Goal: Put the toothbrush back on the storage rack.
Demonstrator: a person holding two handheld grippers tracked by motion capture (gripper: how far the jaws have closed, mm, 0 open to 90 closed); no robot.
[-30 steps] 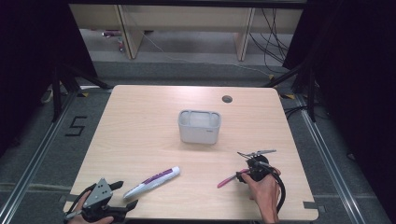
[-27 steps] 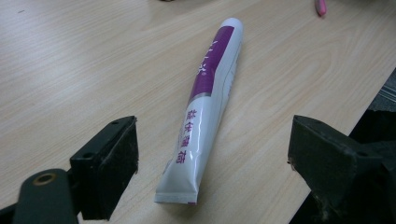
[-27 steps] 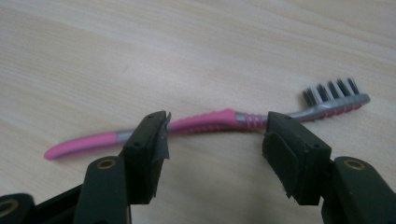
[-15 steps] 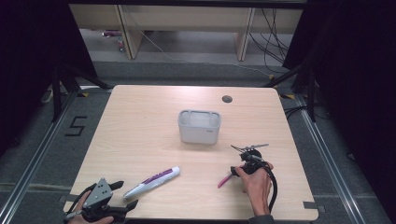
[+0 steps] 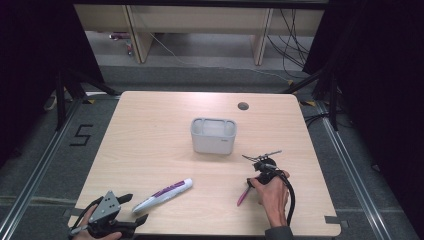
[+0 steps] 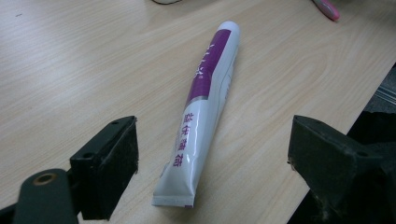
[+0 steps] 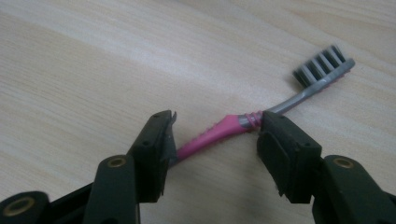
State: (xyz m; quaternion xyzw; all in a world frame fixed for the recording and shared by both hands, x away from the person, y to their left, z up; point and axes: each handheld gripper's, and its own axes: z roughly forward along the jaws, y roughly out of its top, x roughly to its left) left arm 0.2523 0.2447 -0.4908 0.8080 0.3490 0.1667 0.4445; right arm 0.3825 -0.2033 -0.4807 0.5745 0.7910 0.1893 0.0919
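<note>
From the high view, the surface (image 5: 150,150) is pale wood with fine straight grain, and it has rounded corners. One grey box (image 5: 213,135) with smooth plastic walls and soft corners stands near the middle. One long tube (image 5: 163,194), white with a purple band, lies flat near the front edge. The left claw (image 5: 131,209) sits at the front left corner, just beside the flat end of the tube, with a grey three-cornered plate on top. One thin pink toothbrush (image 5: 243,195) lies at the front right. The right claw (image 5: 261,158) is held in a hand (image 5: 272,192) just beside it. From up here the claw is small and dark, so its tips are hard to make out.

In the left gripper view, the left claw (image 6: 212,163) is spread wide. The shiny, round tube (image 6: 205,100) lies on the wood between the two black jaws, and they do not touch it.

In the right gripper view, the right claw (image 7: 215,140) is spread, with one jaw on each side of the toothbrush (image 7: 219,133). The handle is pink with little bumps, the neck is grey, and the bristles are black and grey. The right jaw seems to touch the neck.
</note>
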